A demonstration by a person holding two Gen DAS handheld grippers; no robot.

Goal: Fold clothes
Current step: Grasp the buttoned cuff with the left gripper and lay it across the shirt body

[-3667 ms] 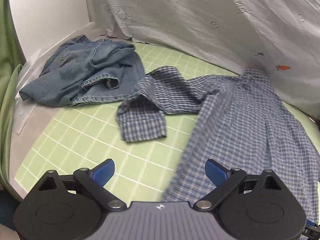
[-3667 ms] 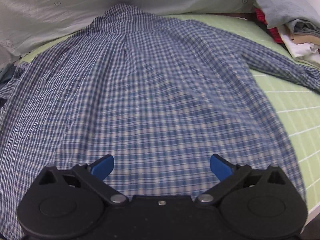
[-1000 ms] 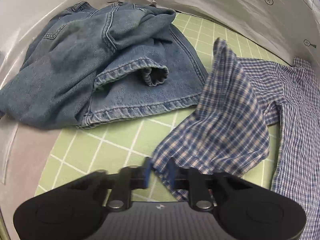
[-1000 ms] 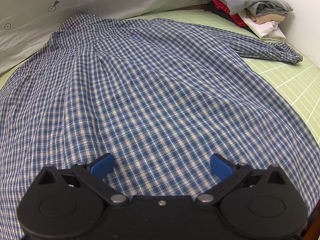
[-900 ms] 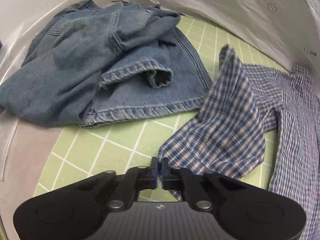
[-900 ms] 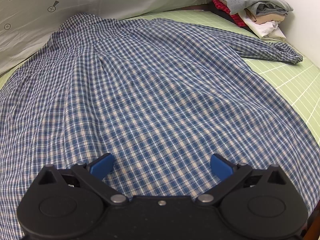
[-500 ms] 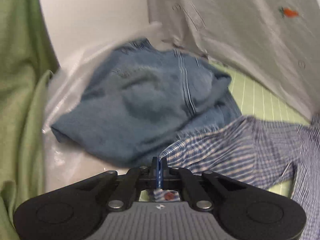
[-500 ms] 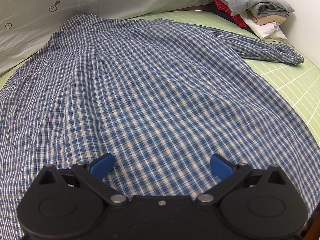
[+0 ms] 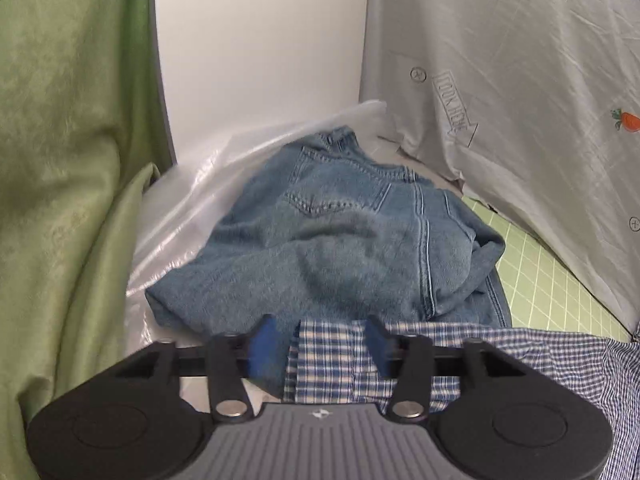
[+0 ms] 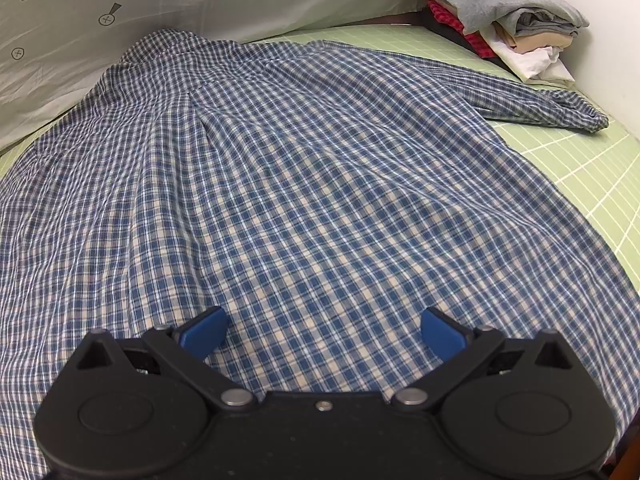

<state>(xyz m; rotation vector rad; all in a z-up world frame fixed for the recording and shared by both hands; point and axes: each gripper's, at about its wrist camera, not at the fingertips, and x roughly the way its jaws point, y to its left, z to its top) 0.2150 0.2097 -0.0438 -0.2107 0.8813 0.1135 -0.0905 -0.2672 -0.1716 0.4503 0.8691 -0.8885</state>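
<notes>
While left gripper (image 9: 320,346) opens, sleeve (image 9: 332,364) lies between

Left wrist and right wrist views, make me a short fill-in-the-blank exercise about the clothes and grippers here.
1. The left gripper has just been opening its jaws, with a plaid ____ between them.
2. Behind that cloth lies a heap of blue ____.
3. The right gripper hovers with jaws open over the back of the plaid ____.
4. The folded pile in the far right corner has a ____ garment on top.

Missing words: sleeve; jeans; shirt; grey
</notes>
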